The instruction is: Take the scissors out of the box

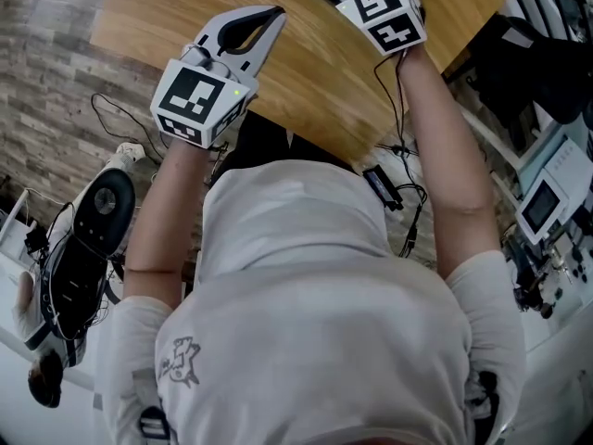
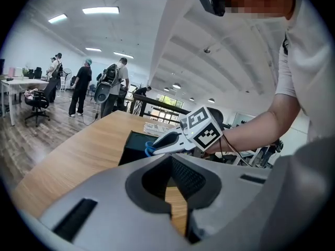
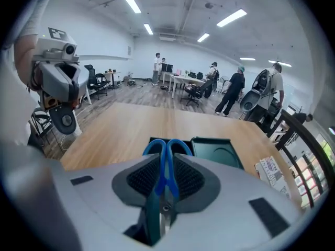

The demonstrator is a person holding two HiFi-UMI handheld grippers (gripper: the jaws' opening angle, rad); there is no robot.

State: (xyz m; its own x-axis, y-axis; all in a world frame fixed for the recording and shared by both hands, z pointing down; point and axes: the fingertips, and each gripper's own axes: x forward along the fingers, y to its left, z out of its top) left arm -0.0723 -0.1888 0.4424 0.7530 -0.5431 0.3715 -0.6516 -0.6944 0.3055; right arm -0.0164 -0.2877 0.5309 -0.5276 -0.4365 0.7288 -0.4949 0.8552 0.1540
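The right tongs [image 3: 166, 160] are clamped on the blue-handled scissors [image 3: 166, 148]. The handle loops stick out past the tips and the blades run back between the pads. In the left gripper view these tongs and the scissors hang just above the dark box [image 2: 133, 146], which lies flat on the wooden desk [image 1: 315, 72]. The left tongs [image 2: 170, 158] are drawn together at the tips with nothing between them. They are held above the desk near its front edge, well apart from the box. In the right gripper view, bare wood stretches from the box [image 3: 217, 150] leftward and on to the far edge. A printed leaflet [image 3: 272, 172] lies close to the desk's right edge, and a black railing [image 3: 309, 135] runs just beyond it. The front edge crosses the head view on a slant, and the person stands right against it. A floor fan [image 1: 97, 221] and loose cables stand on the plank floor beside the person's left arm. People [image 3: 233, 90] stand among office desks well behind.
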